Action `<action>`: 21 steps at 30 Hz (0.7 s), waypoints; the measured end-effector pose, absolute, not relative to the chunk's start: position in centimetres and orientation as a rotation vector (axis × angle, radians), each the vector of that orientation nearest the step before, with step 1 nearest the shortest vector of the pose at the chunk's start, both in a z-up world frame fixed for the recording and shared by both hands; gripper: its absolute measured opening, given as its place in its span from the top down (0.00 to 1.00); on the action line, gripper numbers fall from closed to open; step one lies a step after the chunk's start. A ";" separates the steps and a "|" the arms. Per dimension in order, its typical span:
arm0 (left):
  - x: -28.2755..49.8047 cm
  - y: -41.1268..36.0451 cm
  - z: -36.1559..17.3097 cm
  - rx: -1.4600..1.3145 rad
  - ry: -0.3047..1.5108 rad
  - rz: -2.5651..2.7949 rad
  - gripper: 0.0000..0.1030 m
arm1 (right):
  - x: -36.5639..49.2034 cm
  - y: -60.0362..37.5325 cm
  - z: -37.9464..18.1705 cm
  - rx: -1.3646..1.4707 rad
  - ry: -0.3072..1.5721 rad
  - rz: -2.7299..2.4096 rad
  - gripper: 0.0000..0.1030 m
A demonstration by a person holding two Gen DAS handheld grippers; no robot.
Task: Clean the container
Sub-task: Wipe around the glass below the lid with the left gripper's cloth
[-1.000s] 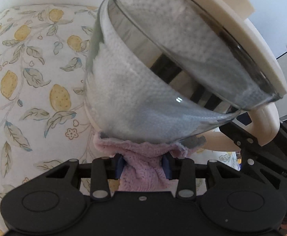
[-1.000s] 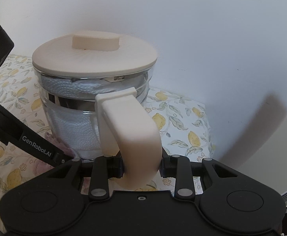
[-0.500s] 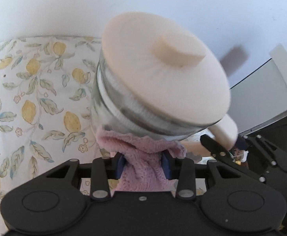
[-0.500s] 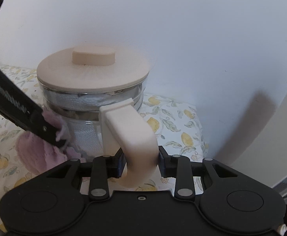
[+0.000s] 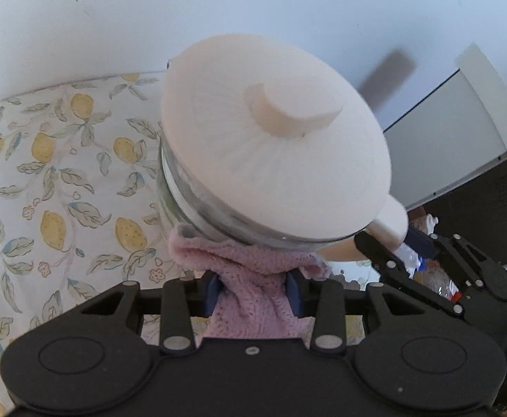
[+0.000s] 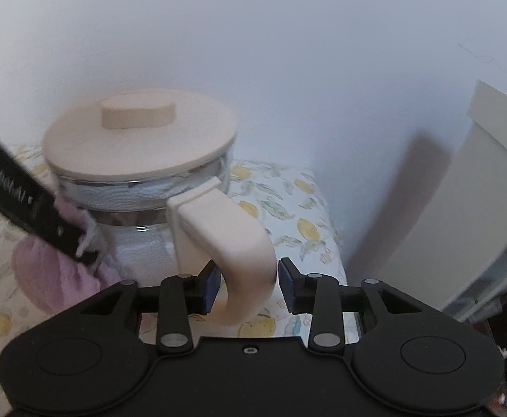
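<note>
The round clear glass container point(image 6: 142, 232) with a flat cream lid point(image 6: 139, 142) sits on a table covered by a white cloth printed with yellow lemons and green leaves point(image 5: 62, 187), close against a plain white wall point(image 6: 288, 52). White textured paper lining shows through the glass under the lid. A low oval knob point(image 6: 138, 114) rises from the middle of the lid.

In the right wrist view the container fills the 10 o'clock part of the frame, and its thick cream curved handle point(image 6: 225, 243) reaches toward 6 o'clock, passing between the fingers of the right gripper point(image 6: 246, 286). The jaws stand parted. The left blue pad lies against or just beside the handle, while a narrow gap shows between the handle and the right pad, so the handle is not clamped.

The left gripper point(image 5: 253, 288) is closed tight on a bunched pink knitted cloth point(image 5: 250, 278), which is squeezed between its two blue pads. In the left wrist view the cloth spreads upward toward 12 o'clock and presses on the glass wall just under the lid rim, with the lid looming above it and tilted in the frame. From the right wrist view the same black gripper comes in from 9 o'clock and the pink cloth bulges at 8 o'clock, touching the container's side. A white cabinet panel point(image 6: 479, 191) stands at 3 o'clock.
</note>
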State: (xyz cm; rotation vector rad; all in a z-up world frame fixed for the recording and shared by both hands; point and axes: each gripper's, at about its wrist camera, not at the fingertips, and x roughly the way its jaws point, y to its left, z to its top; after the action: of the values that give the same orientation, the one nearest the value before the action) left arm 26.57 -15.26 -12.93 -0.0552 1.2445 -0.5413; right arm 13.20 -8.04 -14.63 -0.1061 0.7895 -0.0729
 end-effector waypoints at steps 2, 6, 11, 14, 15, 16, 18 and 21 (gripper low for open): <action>26.7 -15.3 -13.4 -0.054 1.255 -0.556 0.63 | 13.1 -8.0 -14.8 -0.094 0.792 -0.117 0.53; 27.1 -15.4 -15.0 -0.039 1.276 -0.571 0.63 | 13.0 -7.6 -15.3 -0.059 0.808 -0.205 0.54; 27.7 -15.1 -17.3 -0.053 1.302 -0.588 0.63 | 13.4 -7.4 -16.4 -0.011 0.824 -0.305 0.56; 27.7 -15.2 -17.7 -0.051 1.303 -0.596 0.63 | 14.1 -7.1 -17.0 -0.003 0.818 -0.327 0.65; 27.8 -15.2 -17.9 -0.051 1.301 -0.599 0.63 | 14.5 -6.9 -17.2 -0.007 0.815 -0.335 0.65; 27.8 -15.2 -18.0 -0.048 1.300 -0.601 0.63 | 15.4 -6.5 -17.7 -0.022 0.810 -0.352 0.65; 27.8 -15.1 -18.4 -0.046 1.295 -0.603 0.63 | 13.8 -5.9 -16.9 -0.047 0.808 -0.357 0.67; 28.0 -14.7 -18.8 -0.052 1.296 -0.585 0.63 | 14.6 -7.0 -15.2 -0.100 0.806 -0.343 0.67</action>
State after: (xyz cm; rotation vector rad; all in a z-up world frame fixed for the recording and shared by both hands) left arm 28.00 -14.73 -18.77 -0.0525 1.2955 -0.5850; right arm 14.56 -6.98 -15.24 -0.0996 0.8062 -0.3426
